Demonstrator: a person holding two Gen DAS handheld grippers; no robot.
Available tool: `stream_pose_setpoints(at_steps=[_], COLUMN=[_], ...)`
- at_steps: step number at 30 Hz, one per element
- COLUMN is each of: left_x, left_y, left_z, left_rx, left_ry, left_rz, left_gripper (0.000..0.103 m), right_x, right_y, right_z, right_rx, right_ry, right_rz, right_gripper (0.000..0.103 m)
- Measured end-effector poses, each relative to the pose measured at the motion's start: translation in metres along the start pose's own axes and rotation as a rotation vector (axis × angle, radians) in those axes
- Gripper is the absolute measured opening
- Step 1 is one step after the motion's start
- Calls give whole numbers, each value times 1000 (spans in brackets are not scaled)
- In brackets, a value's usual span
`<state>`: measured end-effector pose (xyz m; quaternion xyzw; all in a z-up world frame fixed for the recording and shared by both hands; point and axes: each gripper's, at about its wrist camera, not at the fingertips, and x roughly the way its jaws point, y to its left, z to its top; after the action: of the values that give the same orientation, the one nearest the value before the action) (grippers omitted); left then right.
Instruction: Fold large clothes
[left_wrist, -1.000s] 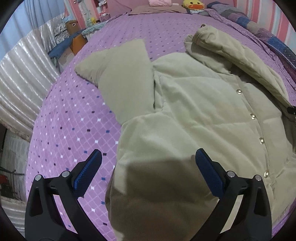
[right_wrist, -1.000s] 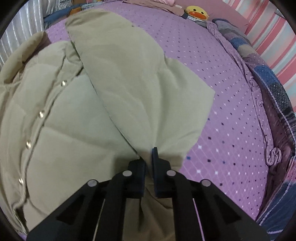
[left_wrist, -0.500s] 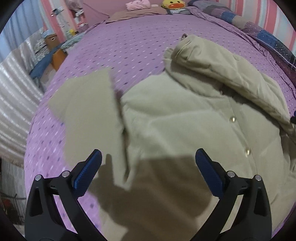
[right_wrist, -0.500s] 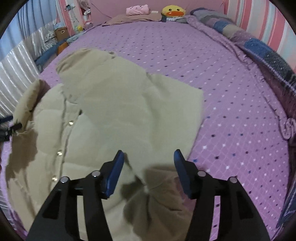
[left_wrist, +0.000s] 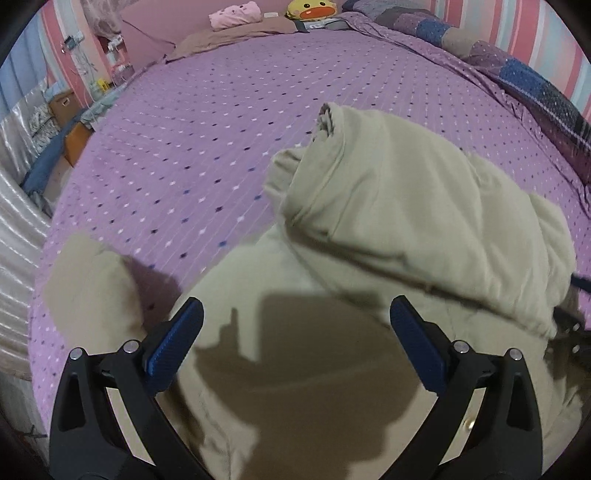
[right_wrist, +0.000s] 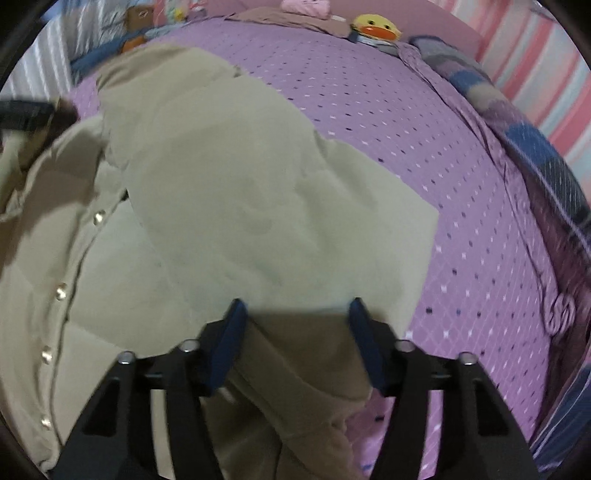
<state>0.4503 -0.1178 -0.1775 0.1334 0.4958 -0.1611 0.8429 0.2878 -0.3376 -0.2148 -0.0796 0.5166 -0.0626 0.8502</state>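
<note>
A large beige padded jacket (left_wrist: 295, 350) with metal snap buttons lies on the purple dotted bedspread (left_wrist: 221, 129). One sleeve (left_wrist: 424, 229) is folded across its body. Another sleeve (left_wrist: 88, 280) lies out to the left. My left gripper (left_wrist: 295, 339) is open and empty just above the jacket's body. In the right wrist view the jacket (right_wrist: 147, 258) fills the left and the folded sleeve (right_wrist: 277, 192) runs across it. My right gripper (right_wrist: 295, 332) is open above the sleeve's near end, holding nothing.
A yellow duck plush (left_wrist: 310, 8) and a pink pillow (left_wrist: 232, 18) lie at the bed's head. A patchwork blanket (left_wrist: 535, 88) runs along the right edge. Boxes and clutter (left_wrist: 62, 107) stand beyond the bed's left edge, by a silver curtain (left_wrist: 14, 229).
My right gripper has opened and let go of the sleeve, which now lies across the jacket. My left gripper has moved up over the jacket's body, staying open.
</note>
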Motion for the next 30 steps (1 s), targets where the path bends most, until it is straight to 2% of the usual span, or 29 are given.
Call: stream_pose_setpoints(at_steps=[2,6,8,10,11,12,14,16,19,22,28,30], left_x=[8,25,35,46,51,56,58,52,33,13,-51,-63], left_y=[1,6,1,-5,-7,-11,-22,-30,-30,-29,-19,-18], left_z=[10,31,40,43,44,45,46,45,34,20,-57,-87], left_rx=[-30,-94,-88,-77,-78,-76,-47,-31,-30,-36,-64,-90], left_ry=[7,29,44,86,109,124,118,114,104,108,100,117], left_rz=[-26,-97,-103,-119,-149,-153,-120,-100,-78,-67,-30,-56], left_gripper=[100,98,87,54,45,40,28,17,14,14,14,16], right_x=[3,8,11,13,13,13,14,13,4,-8,-48,-58], right_y=[3,7,5,6,7,7,6,8,7,9,23,29], right_z=[3,3,2,3,4,5,6,5,3,0,-8,-13], right_rx=[-17,-30,-27,-30,-30,-31,-32,-31,-20,-20,-58,-71], right_ry=[6,5,8,9,9,8,2,-1,-19,-34,-62,-59], right_rz=[-1,-4,3,5,8,12,21,17,22,31,62,79], right_gripper=[41,41,41,39,35,33,19,9,2,1,0,0])
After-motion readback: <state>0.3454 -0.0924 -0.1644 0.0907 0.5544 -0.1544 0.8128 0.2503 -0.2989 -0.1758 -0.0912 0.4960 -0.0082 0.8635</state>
